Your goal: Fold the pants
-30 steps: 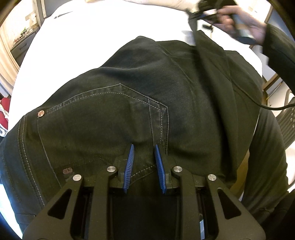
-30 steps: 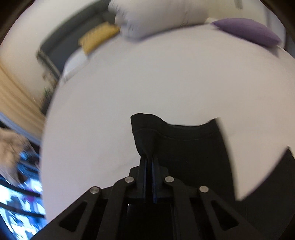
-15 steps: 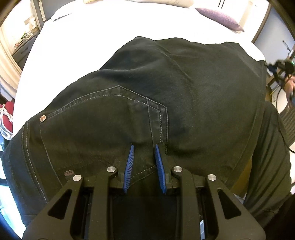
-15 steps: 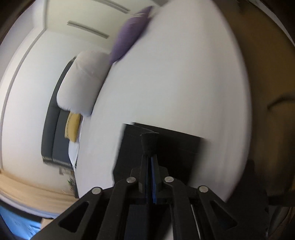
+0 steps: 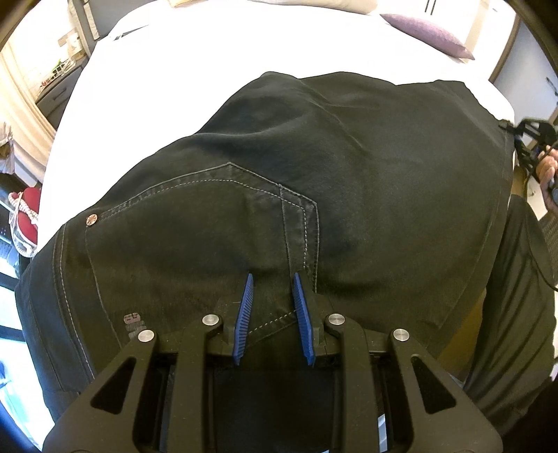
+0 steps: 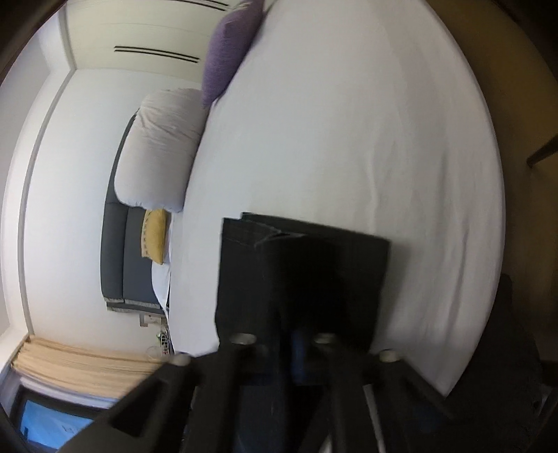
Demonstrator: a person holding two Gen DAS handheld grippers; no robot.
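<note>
The pants [image 5: 348, 181] lie spread on the bed [image 5: 167, 76], filling the frame centre. The left gripper [image 5: 272, 306] pinches the waistband fabric. The right gripper [image 6: 303, 345], jaws clenched on the hem end at lower centre, should draw the cloth taut and level before laying the fold.

Bed [image 5: 216, 66] with a white sheet, seen from its near edge. Dark pants [image 5: 348, 181] lie directly on the sheet, spread from the near edge toward the middle, back pocket up; their hem end reaches the right edge. At the far edge rest a purple cushion [image 5: 429, 33], a white pillow [image 6: 160, 146] and a yellow cushion [image 6: 155, 235]. The sheet beyond the pants is smooth.
</note>
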